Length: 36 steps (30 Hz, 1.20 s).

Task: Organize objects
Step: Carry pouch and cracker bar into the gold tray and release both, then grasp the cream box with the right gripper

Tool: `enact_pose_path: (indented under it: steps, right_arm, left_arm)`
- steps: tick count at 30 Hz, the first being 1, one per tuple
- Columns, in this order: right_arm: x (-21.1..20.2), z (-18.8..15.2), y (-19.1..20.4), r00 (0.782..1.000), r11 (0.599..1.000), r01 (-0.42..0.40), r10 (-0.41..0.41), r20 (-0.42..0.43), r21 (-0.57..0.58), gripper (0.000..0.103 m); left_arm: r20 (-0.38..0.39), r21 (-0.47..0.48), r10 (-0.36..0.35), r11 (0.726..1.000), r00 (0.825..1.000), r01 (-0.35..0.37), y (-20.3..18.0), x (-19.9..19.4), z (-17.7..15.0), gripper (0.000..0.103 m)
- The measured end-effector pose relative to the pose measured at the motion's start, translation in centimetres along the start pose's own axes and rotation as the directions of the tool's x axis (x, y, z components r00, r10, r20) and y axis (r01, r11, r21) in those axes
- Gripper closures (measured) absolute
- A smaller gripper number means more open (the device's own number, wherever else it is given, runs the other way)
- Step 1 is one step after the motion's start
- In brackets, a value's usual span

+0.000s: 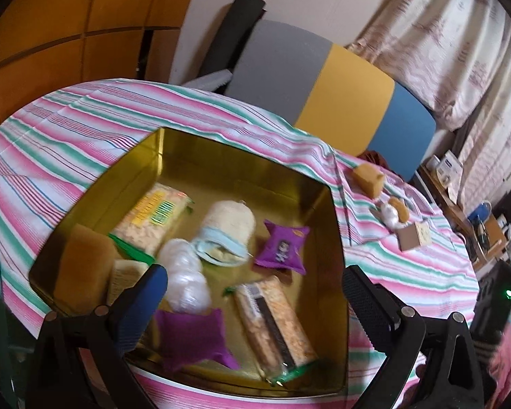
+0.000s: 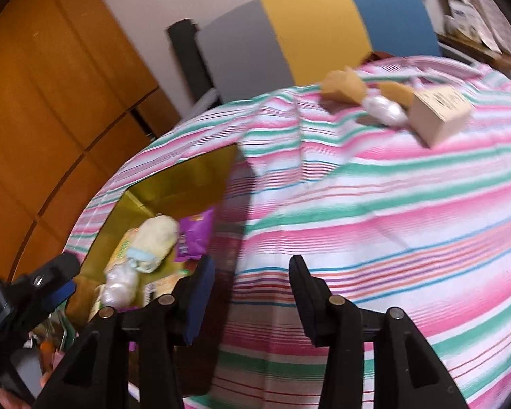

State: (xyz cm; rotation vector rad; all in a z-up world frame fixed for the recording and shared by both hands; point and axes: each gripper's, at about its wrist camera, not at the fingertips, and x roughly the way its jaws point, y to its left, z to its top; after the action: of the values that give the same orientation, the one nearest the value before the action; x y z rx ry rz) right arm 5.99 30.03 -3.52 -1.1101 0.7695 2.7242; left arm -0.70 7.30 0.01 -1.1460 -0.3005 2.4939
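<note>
Gold tin (image 1: pixel 201 156) sits center-left in left wrist view, packed w/ snack packs, purple sachets (image 1: pixel 282 247) & a sponge. Left gripper (image 1: pixel 255 293) hangs over it, jaws wide, empty. Right gripper (image 2: pixel 252 289), bottom center of its view, partly open, nothing between pads. More sponges & a small box (image 2: pixel 439 116) lie upper right on striped cloth (image 2: pixel 391 221).

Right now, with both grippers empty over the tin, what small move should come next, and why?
Probably swing the right gripper, open and empty, toward the loose group on the striped cloth, starting with the beige box. The gold tin already holds most items, while that box, a wrapped white item and tan pieces still lie outside.
</note>
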Motion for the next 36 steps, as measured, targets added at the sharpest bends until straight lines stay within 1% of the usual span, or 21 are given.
enact_pose_path:
  steps: [4, 10, 13, 14, 16, 18, 19, 20, 22, 25, 30, 32, 33, 36]
  right_arm:
    - [0.1, 0.3, -2.5, 1.000, 0.997, 0.020, -0.019, -0.008, 0.074, 0.054]
    - [0.2, 0.8, -6.0, 0.996, 0.985, 0.094, -0.094, -0.009, 0.145, 0.053]
    - [0.3, 1.5, -7.9, 0.991, 0.974, 0.133, -0.134, -0.008, 0.181, 0.053]
    - [0.2, 1.9, -8.6, 0.987, 0.968, 0.156, -0.159, -0.003, 0.194, 0.053]
    - [0.0, 2.8, -9.6, 0.978, 0.955, 0.201, -0.208, 0.009, 0.218, 0.045]
    - [-0.4, 4.1, -11.2, 0.963, 0.927, 0.246, -0.267, 0.035, 0.282, 0.026]
    - [-0.7, 4.9, -12.2, 0.959, 0.910, 0.249, -0.280, 0.048, 0.332, 0.018]
    - [-0.9, 5.9, -13.2, 0.955, 0.888, 0.244, -0.289, 0.061, 0.390, 0.017]
    - [-1.0, 7.4, -14.4, 0.947, 0.864, 0.245, -0.311, 0.083, 0.440, 0.017]
    - [-0.8, 10.2, -15.7, 0.929, 0.843, 0.267, -0.354, 0.107, 0.468, 0.015]
    - [0.4, 13.6, -17.5, 0.919, 0.814, 0.270, -0.376, 0.114, 0.514, 0.015]
    - [1.0, 14.5, -17.8, 0.911, 0.804, 0.295, -0.400, 0.102, 0.516, 0.015]
    - [1.8, 15.0, -18.0, 0.905, 0.795, 0.326, -0.418, 0.074, 0.511, 0.015]
    - [3.6, 15.7, -19.0, 0.905, 0.774, 0.350, -0.424, 0.022, 0.528, 0.015]
  left_arm:
    - [-0.027, 0.028, -0.021, 0.999, 0.999, 0.022, -1.6, 0.6, -0.6, 0.000]
    - [-0.052, 0.078, -0.040, 0.996, 0.998, 0.044, -3.6, 1.0, -1.2, 0.000]
    - [-0.068, 0.099, -0.052, 0.993, 0.996, 0.058, -4.5, 1.2, -1.4, 0.000]
    - [-0.069, 0.105, -0.056, 0.992, 0.996, 0.063, -4.7, 1.2, -1.5, 0.000]
    - [-0.074, 0.122, -0.060, 0.990, 0.995, 0.068, -5.3, 1.2, -1.7, 0.000]
    - [-0.085, 0.130, -0.063, 0.989, 0.994, 0.074, -5.7, 1.4, -1.8, 0.000]
    - [-0.091, 0.132, -0.065, 0.988, 0.994, 0.076, -5.9, 1.5, -1.9, 0.000]
    - [-0.097, 0.134, -0.067, 0.988, 0.993, 0.079, -6.1, 1.6, -2.0, 0.000]
    - [-0.107, 0.140, -0.071, 0.987, 0.992, 0.085, -6.4, 1.6, -2.3, 0.000]
    - [-0.114, 0.155, -0.060, 0.985, 0.992, 0.077, -6.8, 1.7, -2.6, 0.000]
    - [-0.135, 0.163, -0.060, 0.983, 0.989, 0.082, -7.1, 1.9, -3.1, 0.000]
    - [-0.141, 0.169, -0.057, 0.982, 0.988, 0.081, -7.1, 1.9, -3.2, 0.000]
    - [-0.143, 0.171, -0.053, 0.982, 0.988, 0.078, -7.2, 1.9, -3.2, 0.000]
    - [-0.146, 0.175, -0.053, 0.981, 0.988, 0.078, -7.1, 2.0, -3.1, 0.000]
